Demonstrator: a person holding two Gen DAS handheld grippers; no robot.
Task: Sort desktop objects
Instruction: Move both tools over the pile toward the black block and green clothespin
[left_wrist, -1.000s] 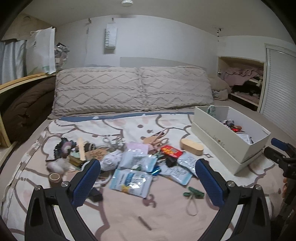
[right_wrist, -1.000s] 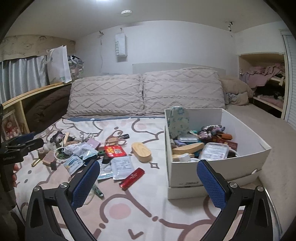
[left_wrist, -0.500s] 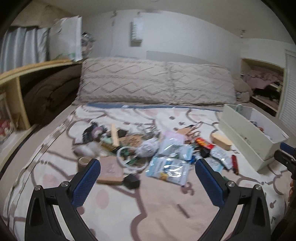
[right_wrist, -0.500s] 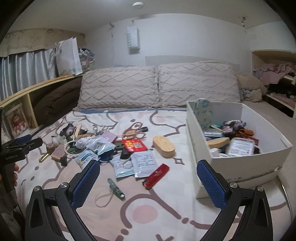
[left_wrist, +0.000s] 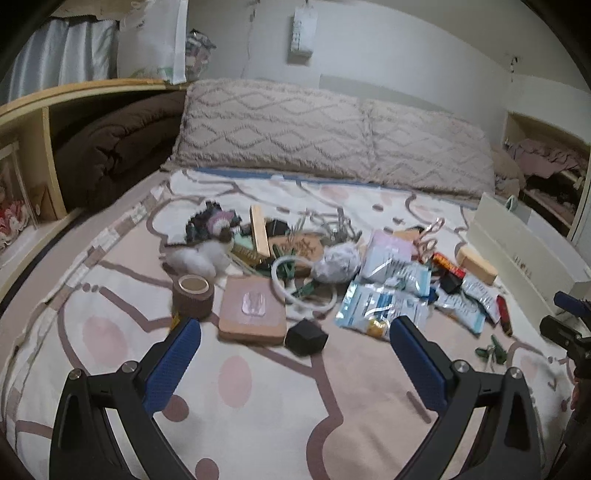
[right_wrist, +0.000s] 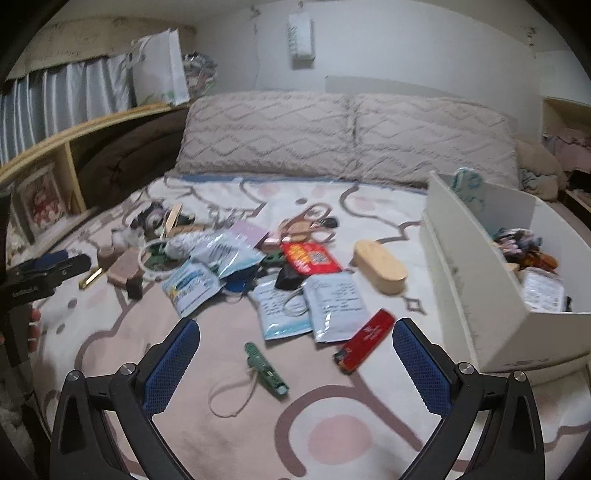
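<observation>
The clutter to be sorted lay scattered across the middle of the bed (left_wrist: 258, 424), on a cream blanket with pink-brown outlines. Nearest the left hand-held gripper (left_wrist: 295, 349) were a brown roll of tape (left_wrist: 192, 296), a flat tan block (left_wrist: 253, 311) just beside it and a small black box (left_wrist: 306, 336) at the block's corner. That gripper was spread wide with nothing between its blue pads, hovering short of these things. Further back sat a white ring (left_wrist: 295, 284), pale blue packets (left_wrist: 384, 310) and a fluffy white tuft (left_wrist: 199, 258).

The right hand-held gripper (right_wrist: 295, 352) was likewise spread and empty. Ahead of it lay a green tag on a cord (right_wrist: 266, 370), a red case (right_wrist: 365, 339), two white sachets (right_wrist: 338, 306) and a wooden oval box (right_wrist: 380, 266). A white box (right_wrist: 476, 295) stood at the right, already holding several things. Two knitted pillows (right_wrist: 343, 136) lined the head of the bed.
</observation>
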